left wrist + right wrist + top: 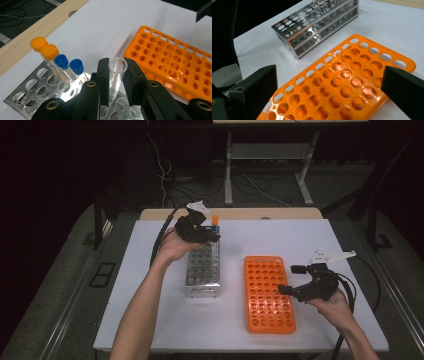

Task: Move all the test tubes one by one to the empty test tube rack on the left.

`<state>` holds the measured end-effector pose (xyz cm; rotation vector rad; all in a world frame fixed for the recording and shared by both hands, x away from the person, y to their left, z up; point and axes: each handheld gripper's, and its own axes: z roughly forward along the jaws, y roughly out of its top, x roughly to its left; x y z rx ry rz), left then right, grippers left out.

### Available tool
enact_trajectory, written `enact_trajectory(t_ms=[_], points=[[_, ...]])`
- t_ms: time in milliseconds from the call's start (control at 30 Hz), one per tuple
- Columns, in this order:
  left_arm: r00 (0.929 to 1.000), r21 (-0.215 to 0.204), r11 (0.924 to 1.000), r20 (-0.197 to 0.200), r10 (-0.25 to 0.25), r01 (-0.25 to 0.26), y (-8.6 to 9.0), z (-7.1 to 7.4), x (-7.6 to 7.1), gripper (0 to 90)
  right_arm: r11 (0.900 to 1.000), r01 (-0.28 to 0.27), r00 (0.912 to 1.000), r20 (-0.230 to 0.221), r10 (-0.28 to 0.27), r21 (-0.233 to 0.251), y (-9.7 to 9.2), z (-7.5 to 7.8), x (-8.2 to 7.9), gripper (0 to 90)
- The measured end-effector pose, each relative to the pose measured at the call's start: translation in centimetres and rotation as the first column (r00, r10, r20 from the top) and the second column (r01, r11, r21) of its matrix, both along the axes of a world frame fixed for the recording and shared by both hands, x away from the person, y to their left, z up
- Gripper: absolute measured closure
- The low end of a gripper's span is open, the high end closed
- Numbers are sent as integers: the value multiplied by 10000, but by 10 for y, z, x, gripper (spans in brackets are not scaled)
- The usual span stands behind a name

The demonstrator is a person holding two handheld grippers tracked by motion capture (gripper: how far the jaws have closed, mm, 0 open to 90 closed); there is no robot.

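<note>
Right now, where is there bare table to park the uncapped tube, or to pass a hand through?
Free: the white strip between the metal rack and the orange rack, the table left of the metal rack, and the near edge. Crowded: the metal rack's far end, where capped tubes stand beside the uncapped tube held in the left tool.
</note>
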<state>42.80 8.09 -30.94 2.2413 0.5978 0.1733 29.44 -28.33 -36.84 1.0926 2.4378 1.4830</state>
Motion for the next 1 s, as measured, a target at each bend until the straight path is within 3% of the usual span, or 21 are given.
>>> enact_trajectory(t_ms=[733, 800, 1000], points=[[9991, -96, 9998, -391, 176, -180, 3, -28, 2, 742, 9999, -38, 10000, 81, 37, 138, -3, 0, -3, 2], [9983, -313, 9993, -564, 176, -194, 4, -28, 2, 695, 9999, -36, 10000, 65, 35, 135, -3, 0, -3, 2], [9973, -462, 9987, -721, 169, -202, 6, -23, -1, 621, 9999, -32, 10000, 48, 31, 119, -3, -1, -3, 2]])
